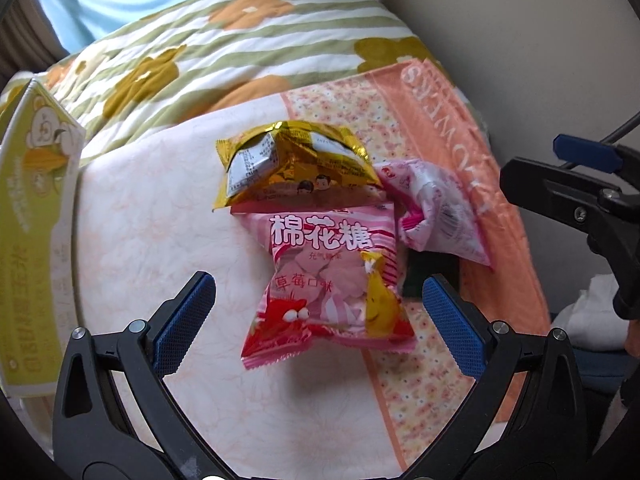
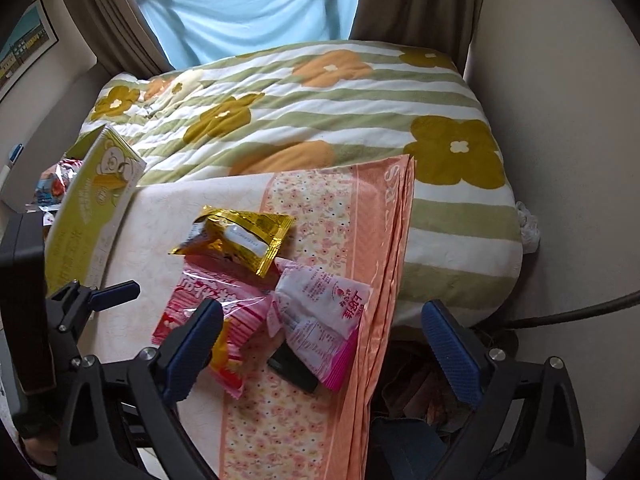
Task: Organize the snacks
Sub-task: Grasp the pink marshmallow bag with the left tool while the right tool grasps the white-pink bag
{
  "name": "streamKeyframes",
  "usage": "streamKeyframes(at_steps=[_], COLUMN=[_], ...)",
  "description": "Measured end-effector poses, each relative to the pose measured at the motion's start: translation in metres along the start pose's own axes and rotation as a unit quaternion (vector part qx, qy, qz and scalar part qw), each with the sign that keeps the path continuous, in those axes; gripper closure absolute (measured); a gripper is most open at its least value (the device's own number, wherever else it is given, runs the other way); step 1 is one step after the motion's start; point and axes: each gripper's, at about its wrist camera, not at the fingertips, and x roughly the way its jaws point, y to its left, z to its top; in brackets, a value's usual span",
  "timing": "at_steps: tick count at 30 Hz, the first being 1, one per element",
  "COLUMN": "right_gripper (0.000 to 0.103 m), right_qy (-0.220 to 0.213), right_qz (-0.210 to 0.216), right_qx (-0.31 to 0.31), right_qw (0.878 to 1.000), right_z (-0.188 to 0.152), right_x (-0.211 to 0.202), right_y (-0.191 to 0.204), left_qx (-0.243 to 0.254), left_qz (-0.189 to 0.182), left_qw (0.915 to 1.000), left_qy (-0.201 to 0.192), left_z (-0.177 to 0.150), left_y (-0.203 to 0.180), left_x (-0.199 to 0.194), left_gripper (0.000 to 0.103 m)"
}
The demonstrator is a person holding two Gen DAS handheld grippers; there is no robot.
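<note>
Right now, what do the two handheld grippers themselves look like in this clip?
Both match: the left gripper and right gripper have matte black plastic frames with triangular cut-outs, silver pivot bolts and blue cross-hatched textured pads. A dark cable runs beside the right one. No sleeves are visible.

On the peach floral towel [image 1: 168, 208], spread over the green-striped flowered quilt [image 1: 224, 40], three packets lie bunched together. The gold foil snack packet [image 1: 296, 160] lies farthest back, overlapping the top edge of the pink marshmallow bag [image 1: 324, 280] in front of it. The pale pink printed sachet [image 1: 436, 208] touches both on their right. The yellow-green cardboard box [image 1: 28, 216] stands at the towel's left edge.
</note>
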Motion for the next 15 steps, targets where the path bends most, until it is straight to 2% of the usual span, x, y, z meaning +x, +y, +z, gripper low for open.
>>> streamKeyframes(at_steps=[9,11,12,15], right_gripper=[0.005,0.005,0.005,0.005], right_qy=[0.031,0.034,0.036,0.038], right_qz=[0.005,0.001,-0.001,0.001], right_qx=[-0.017,-0.021,-0.023,-0.024], right_qw=[0.999,0.999,0.999,0.999], right_z=[-0.004,-0.004,-0.004,-0.003], right_x=[0.044,0.049,0.051,0.056], right_y=[0.001,0.002,0.003,0.004], left_qx=[-0.003,-0.001,-0.002,-0.006], left_qz=[0.003,-0.005,-0.01,-0.024], left_qw=[0.9997,0.9997,0.9997,0.9994], left_qy=[0.024,0.024,0.024,0.023], left_z=[-0.005,-0.006,-0.007,-0.009], left_y=[-0.002,-0.001,0.001,0.007], left_x=[0.046,0.049,0.049,0.05], left_gripper=[0.001,0.007,0.015,0.022])
